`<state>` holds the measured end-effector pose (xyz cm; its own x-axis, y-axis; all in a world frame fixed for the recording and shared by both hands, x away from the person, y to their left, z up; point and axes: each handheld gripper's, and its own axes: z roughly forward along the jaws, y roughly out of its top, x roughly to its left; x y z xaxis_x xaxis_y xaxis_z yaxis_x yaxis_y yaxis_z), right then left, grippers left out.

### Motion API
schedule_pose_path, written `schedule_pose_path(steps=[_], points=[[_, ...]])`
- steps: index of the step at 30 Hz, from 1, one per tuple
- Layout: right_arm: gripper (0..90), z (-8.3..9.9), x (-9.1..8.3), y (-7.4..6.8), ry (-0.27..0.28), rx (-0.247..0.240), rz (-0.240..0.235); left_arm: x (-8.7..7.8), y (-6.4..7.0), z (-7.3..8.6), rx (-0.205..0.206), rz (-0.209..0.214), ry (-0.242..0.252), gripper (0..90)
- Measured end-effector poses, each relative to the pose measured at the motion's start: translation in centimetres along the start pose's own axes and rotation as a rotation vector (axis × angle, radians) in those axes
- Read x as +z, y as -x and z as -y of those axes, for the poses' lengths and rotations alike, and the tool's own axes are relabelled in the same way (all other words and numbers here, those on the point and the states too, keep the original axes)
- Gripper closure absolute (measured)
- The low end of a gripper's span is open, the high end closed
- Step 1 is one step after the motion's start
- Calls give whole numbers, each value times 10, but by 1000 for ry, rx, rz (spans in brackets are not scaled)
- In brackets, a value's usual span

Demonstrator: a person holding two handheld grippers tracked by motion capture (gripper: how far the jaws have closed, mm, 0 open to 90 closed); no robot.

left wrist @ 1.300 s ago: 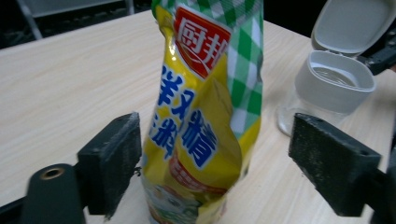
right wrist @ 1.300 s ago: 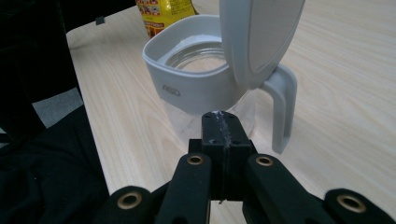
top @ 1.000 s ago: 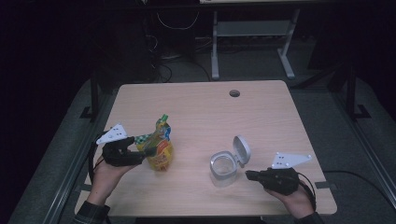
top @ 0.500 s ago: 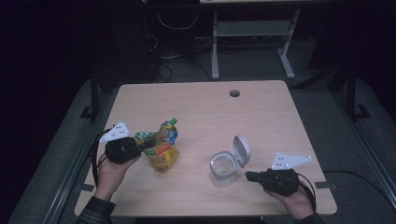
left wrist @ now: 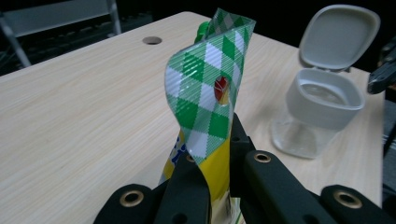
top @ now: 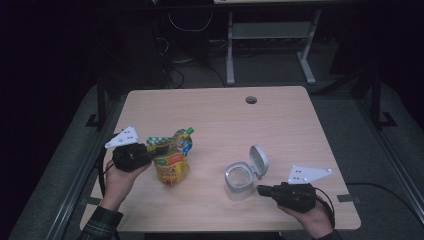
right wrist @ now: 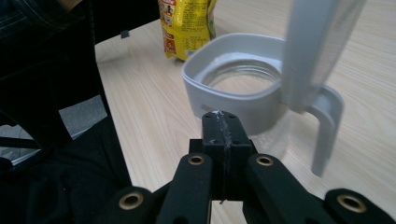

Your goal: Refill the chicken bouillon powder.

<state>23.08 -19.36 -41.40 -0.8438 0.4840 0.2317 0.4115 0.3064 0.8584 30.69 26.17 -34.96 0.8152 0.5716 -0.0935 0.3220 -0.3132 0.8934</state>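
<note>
A yellow snack pouch point(top: 172, 164) with a green-checked top stands upright on the table's left half. My left gripper point(top: 159, 149) is shut on its upper edge. In the left gripper view the checked top point(left wrist: 210, 93) rises out of the left gripper point(left wrist: 219, 154). A clear container point(top: 239, 180) with a grey rim and an open, hinged grey lid point(top: 258, 160) sits to the right. My right gripper point(top: 262, 189) is shut with nothing in it, its tips just short of the container's wall point(right wrist: 233, 100). The lid point(right wrist: 313, 56) stands up at the right, and the pouch point(right wrist: 187, 23) lies beyond.
The wooden table point(top: 280, 125) has a round cable hole point(top: 251, 99) near its far edge. Past that edge are a metal rack point(top: 270, 40) and cables on the dark floor. The table's front edge point(top: 220, 227) runs close under both hands.
The left gripper has shifted slightly with the pouch, which now stands a little more upright. The right gripper and the container have stayed put.
</note>
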Motion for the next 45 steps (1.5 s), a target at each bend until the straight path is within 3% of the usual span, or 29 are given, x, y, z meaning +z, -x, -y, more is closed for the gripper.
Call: schedule_pose_path(steps=[16,21,35,45], points=[[900,-23,15,-20,50,-42,-14,-11,11,-31,33,73,21,900],[900,-32,24,-27,61,-52,0,-10,15,-35,36,90,23,900],[900,-52,62,-39,65,-69,44,-14,33,-56,42,184,43,900],[900,-62,89,-46,74,-67,90,-16,50,-64,63,224,41,900]])
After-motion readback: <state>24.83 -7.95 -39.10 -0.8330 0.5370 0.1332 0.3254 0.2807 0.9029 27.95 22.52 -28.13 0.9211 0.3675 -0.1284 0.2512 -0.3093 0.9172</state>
